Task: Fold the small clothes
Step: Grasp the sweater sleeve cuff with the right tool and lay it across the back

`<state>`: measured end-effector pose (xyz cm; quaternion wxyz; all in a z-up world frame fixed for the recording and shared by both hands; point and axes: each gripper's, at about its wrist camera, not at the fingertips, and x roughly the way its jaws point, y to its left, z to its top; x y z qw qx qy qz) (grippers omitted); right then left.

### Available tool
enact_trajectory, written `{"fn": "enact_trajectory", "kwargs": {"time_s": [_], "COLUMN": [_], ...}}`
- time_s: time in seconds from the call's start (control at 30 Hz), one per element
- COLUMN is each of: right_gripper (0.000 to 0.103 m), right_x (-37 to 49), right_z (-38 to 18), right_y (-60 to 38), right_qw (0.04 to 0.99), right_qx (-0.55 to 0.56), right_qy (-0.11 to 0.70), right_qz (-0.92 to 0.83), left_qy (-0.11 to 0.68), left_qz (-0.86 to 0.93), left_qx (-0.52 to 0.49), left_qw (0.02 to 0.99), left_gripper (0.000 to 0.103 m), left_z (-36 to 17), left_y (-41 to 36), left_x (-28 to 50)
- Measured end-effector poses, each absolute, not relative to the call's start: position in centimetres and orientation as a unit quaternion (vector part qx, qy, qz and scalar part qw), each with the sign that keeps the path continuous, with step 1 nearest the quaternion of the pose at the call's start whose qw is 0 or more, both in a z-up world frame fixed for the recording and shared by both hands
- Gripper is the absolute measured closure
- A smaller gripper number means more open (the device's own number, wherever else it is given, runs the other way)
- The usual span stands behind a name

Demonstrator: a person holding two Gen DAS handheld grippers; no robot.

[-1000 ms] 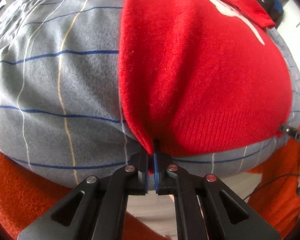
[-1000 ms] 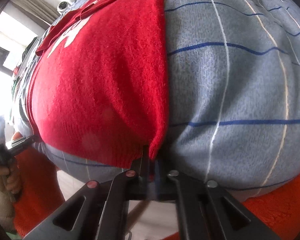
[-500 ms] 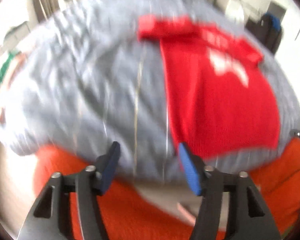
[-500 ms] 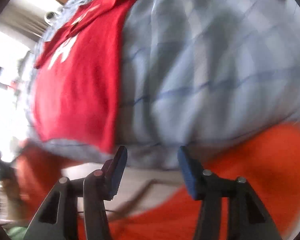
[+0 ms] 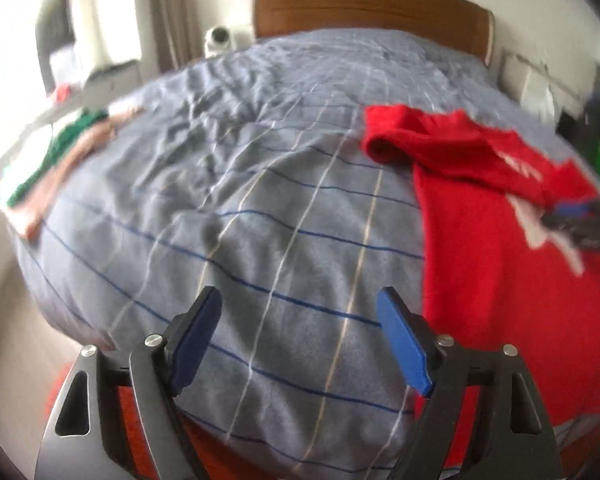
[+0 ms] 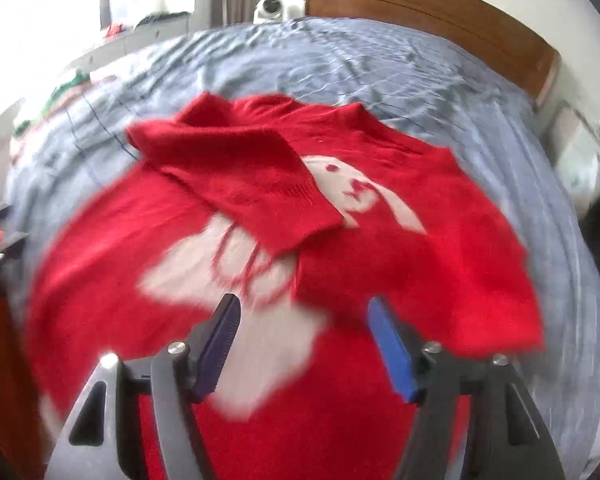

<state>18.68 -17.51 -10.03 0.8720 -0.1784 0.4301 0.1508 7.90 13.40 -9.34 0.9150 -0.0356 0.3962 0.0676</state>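
Observation:
A small red sweater (image 6: pixel 400 240) with a white rabbit design lies flat on the grey striped bedspread (image 6: pixel 400 64), one sleeve folded across its chest. In the left wrist view the sweater (image 5: pixel 500 260) lies at the right. My left gripper (image 5: pixel 300 332) is open and empty above the bare bedspread (image 5: pixel 220 200), left of the sweater. My right gripper (image 6: pixel 304 332) is open and empty above the sweater's lower front. The right gripper also shows blurred at the right edge of the left wrist view (image 5: pixel 580 220).
A green and pink garment (image 5: pixel 60 160) lies at the bed's left edge. A wooden headboard (image 5: pixel 372 4) stands at the far end. A white camera (image 5: pixel 218 40) sits beside it. Orange fabric (image 5: pixel 140 420) hangs below the bed's near edge.
Both grippers let go of the sweater's bottom hem, opened, and pulled back and up. The right gripper swung over the sweater, and the left moved left over the bedspread.

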Motion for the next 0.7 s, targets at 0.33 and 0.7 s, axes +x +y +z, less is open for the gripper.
{"fn": "enact_trajectory", "kwargs": {"time_s": [0.33,0.7], "right_gripper": [0.095,0.095], "right_x": [15.3,5.3], "right_z": [-3.5,-7.5], "right_y": [-39.3,-58.5], "right_qw": [0.925,0.872], "right_qx": [0.094,0.278], "right_qy": [0.363,0.344], "right_qz": [-0.056,-0.209], "left_qy": [0.416,0.421], "left_qz": [0.061,0.068], "left_qx": [-0.06,0.005], "left_qw": [0.905,0.905], "left_gripper": [0.021,0.021], "left_z": [-10.1,-10.9], "left_y": [13.6,10.8], "left_x": [8.4,8.1]}}
